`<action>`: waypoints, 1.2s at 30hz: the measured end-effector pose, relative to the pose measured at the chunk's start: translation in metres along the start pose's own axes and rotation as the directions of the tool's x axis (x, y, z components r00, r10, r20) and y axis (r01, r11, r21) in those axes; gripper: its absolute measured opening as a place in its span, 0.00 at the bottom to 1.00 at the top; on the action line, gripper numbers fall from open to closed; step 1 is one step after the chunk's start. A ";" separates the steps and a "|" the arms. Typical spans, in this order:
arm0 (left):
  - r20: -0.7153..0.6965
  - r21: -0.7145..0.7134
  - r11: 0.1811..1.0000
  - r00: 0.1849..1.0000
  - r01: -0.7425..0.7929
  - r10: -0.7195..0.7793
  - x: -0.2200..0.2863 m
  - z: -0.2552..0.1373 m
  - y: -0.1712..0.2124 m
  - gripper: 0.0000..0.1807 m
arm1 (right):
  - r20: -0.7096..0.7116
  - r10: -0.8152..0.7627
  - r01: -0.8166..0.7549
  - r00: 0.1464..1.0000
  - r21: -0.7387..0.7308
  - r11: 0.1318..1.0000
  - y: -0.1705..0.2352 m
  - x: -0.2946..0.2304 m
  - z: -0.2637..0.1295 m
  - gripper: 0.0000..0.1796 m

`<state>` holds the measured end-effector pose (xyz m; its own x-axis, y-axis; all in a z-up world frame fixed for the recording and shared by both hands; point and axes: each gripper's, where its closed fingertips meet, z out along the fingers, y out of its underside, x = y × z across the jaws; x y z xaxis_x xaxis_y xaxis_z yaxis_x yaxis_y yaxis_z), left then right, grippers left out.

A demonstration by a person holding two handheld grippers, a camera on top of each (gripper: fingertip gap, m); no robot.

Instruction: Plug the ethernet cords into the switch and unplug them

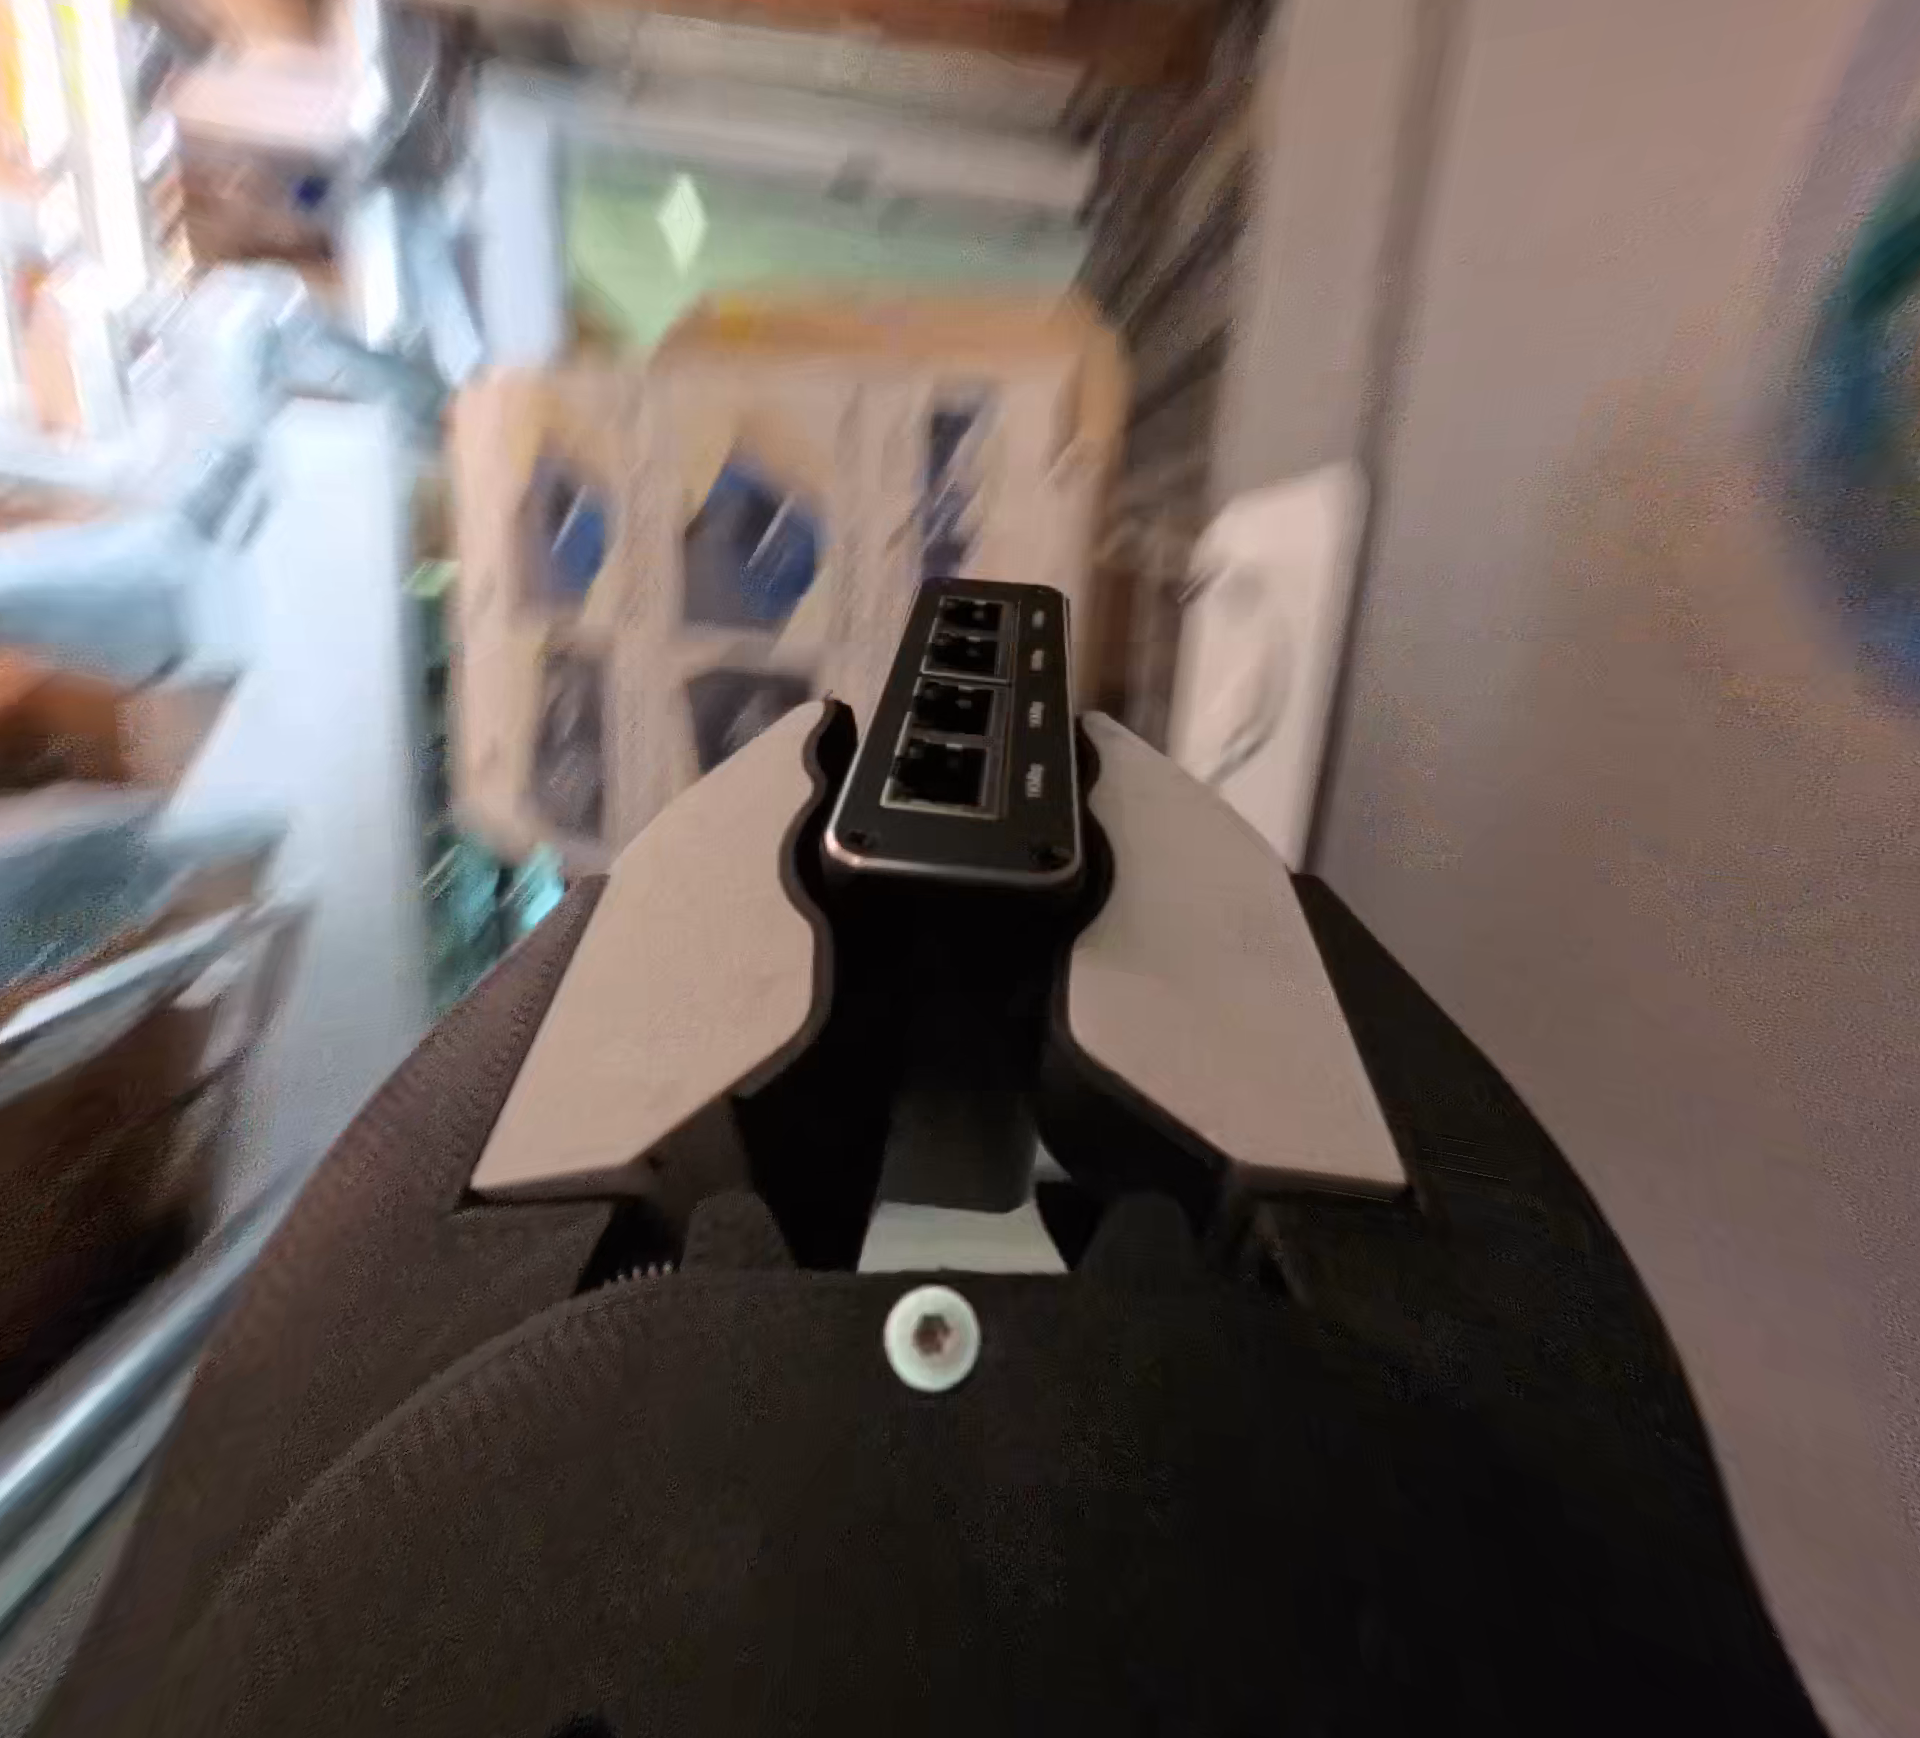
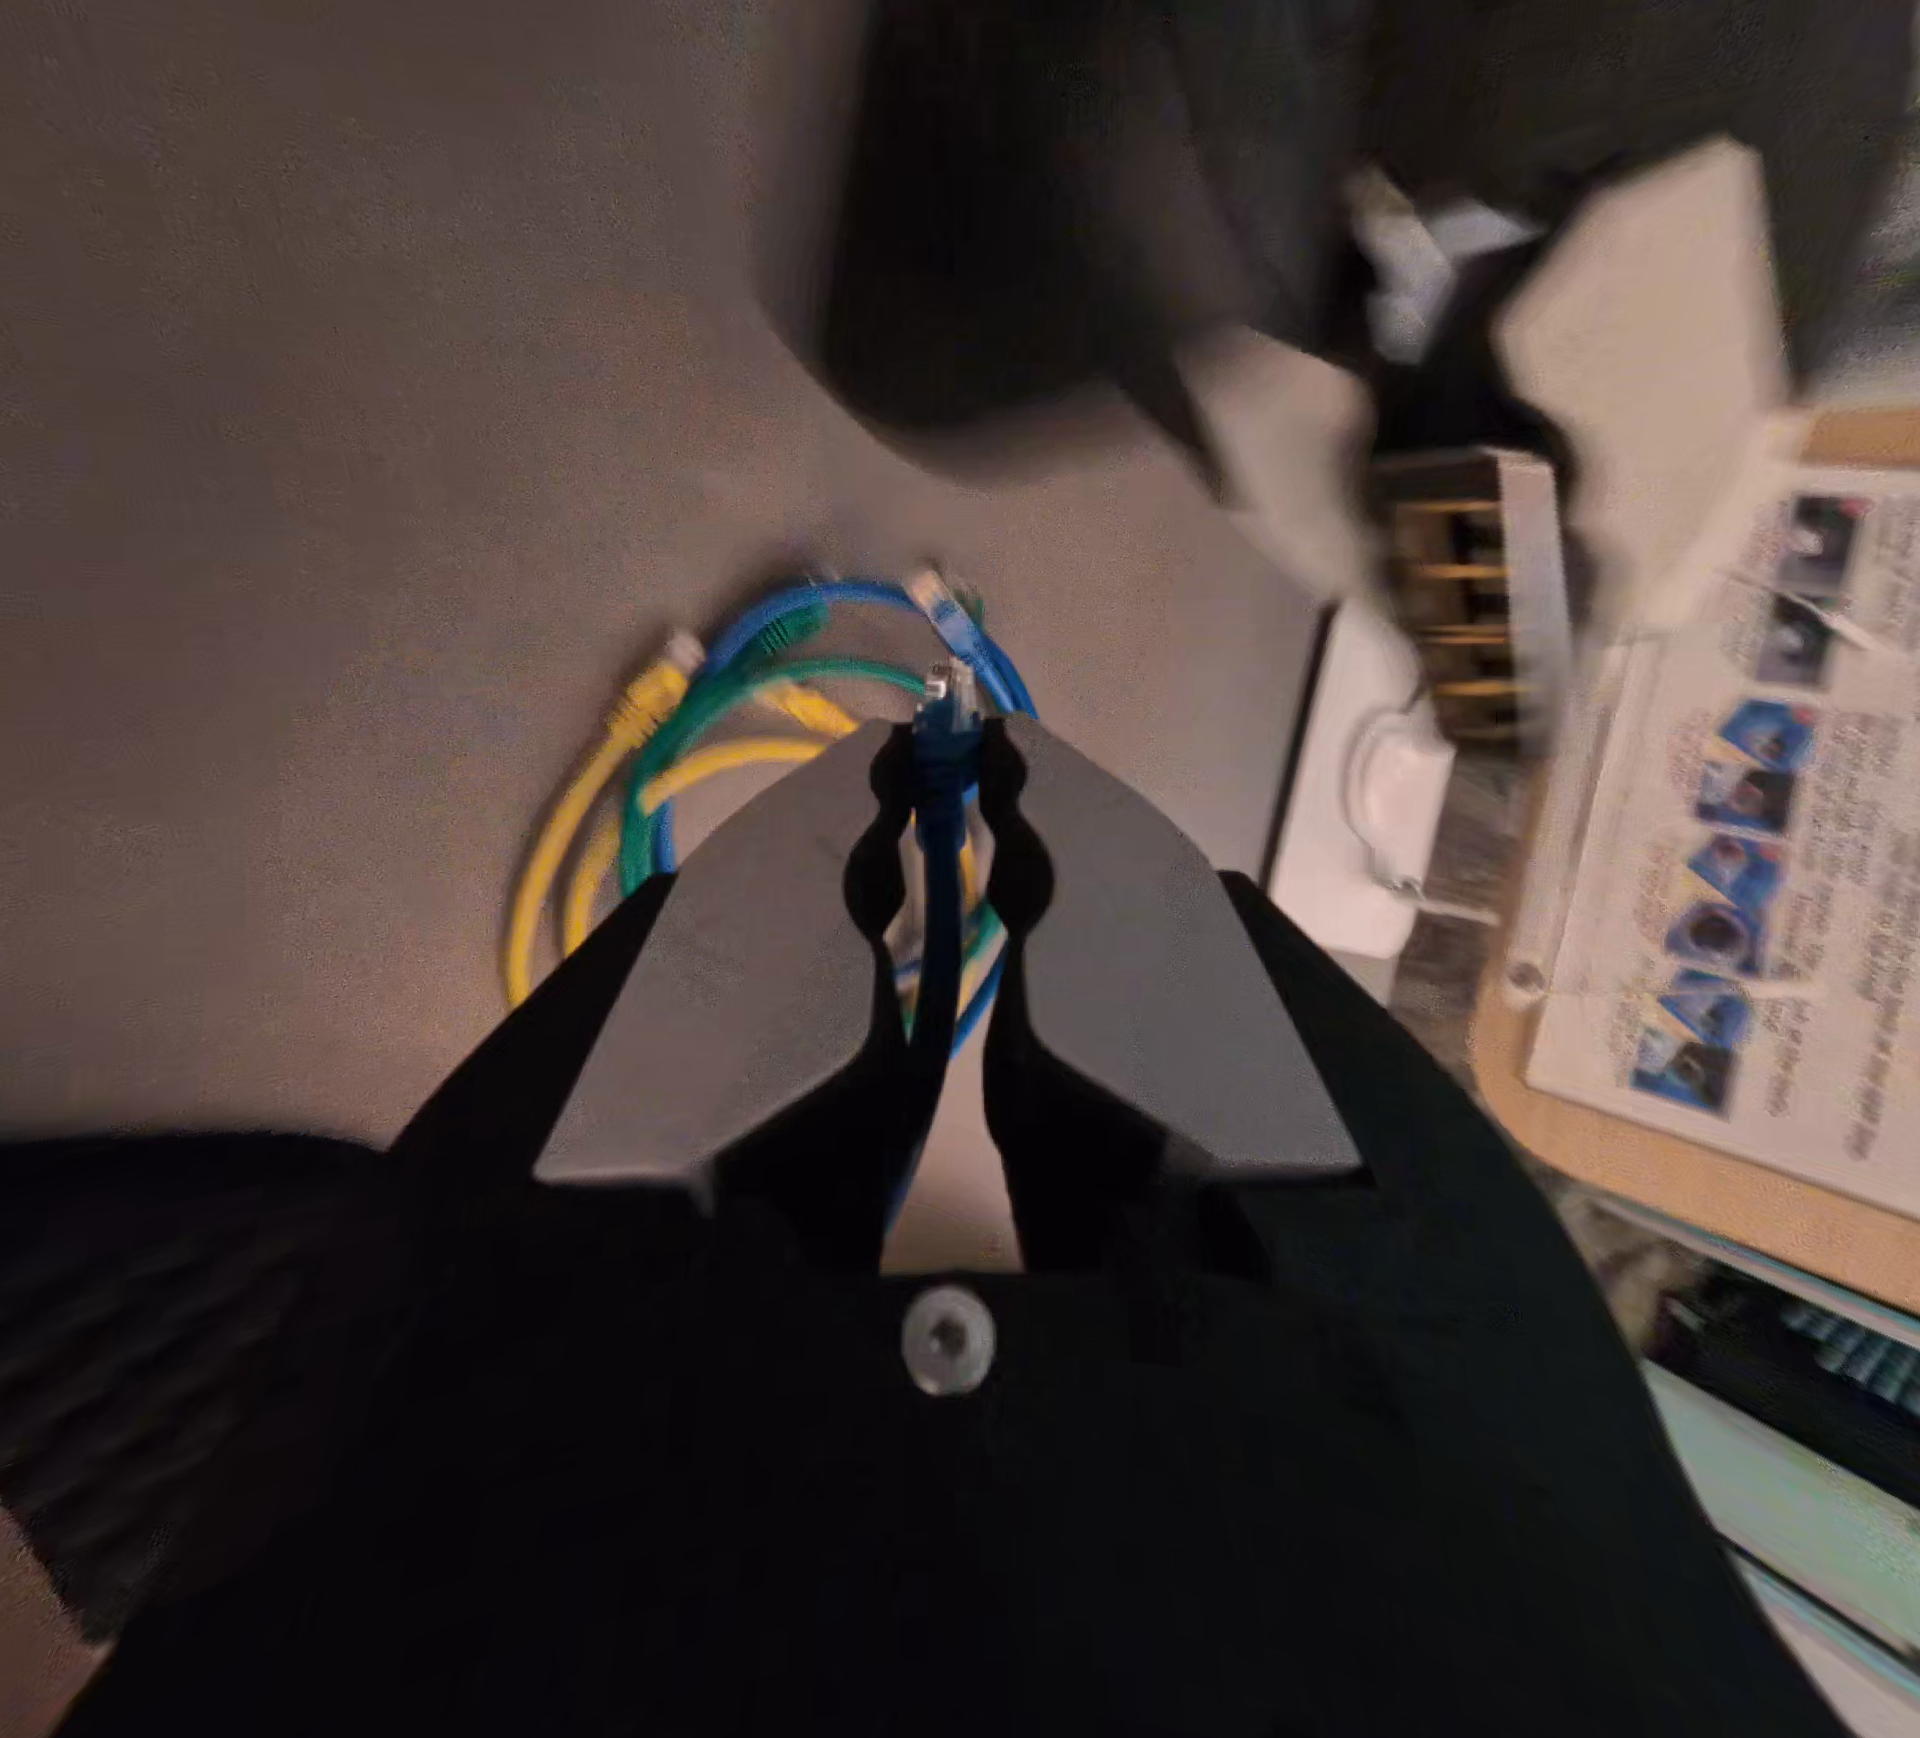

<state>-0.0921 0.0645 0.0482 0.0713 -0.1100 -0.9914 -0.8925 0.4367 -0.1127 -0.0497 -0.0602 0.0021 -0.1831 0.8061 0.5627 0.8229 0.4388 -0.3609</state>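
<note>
Clearly clamped between the fingers of the left gripper [image 1: 951, 732]: a black switch [image 1: 961, 732], port face turned up toward the camera, four empty ports in a row running away from the tool. Small pale markings beside each port, too small to read. Lower body of the switch hidden between the grey finger plates. Beyond the tool, only motion-smeared shelving and a cardboard box [image 1: 769, 587] with blurred blue-and-dark pictures; off to the right, a blurred blue-green arc cut by the frame edge.

Pinched at the tips of the right gripper [image 2: 945, 732]: a dark blue ethernet cord [image 2: 940, 857], clear plug end poking just past the fingertips, cable trailing back down between the fingers, its far end out of sight. Just ahead and left of those fingertips, on a grey table [image 2: 312, 338], a loose tangle of yellow, green and lighter blue cords [image 2: 675, 753], partly covered by the left finger. Ahead and to the right, heavily blurred, the other gripper holding the switch. Far right, a printed sheet [image 2: 1745, 805] with small photos and text, unreadable through blur.
</note>
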 end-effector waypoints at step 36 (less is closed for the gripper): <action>-0.246 0.329 0.622 0.701 0.710 -0.670 -0.119 -0.087 0.037 0.20 | 0.140 0.622 -0.605 0.770 -0.145 0.783 0.089 0.029 0.167 0.27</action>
<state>-0.1721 0.0163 0.1680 0.5378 -0.5895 -0.6027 -0.3585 0.4872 -0.7964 -0.0714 0.0689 -0.1380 0.2954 0.9496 0.1050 0.8329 -0.2022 -0.5152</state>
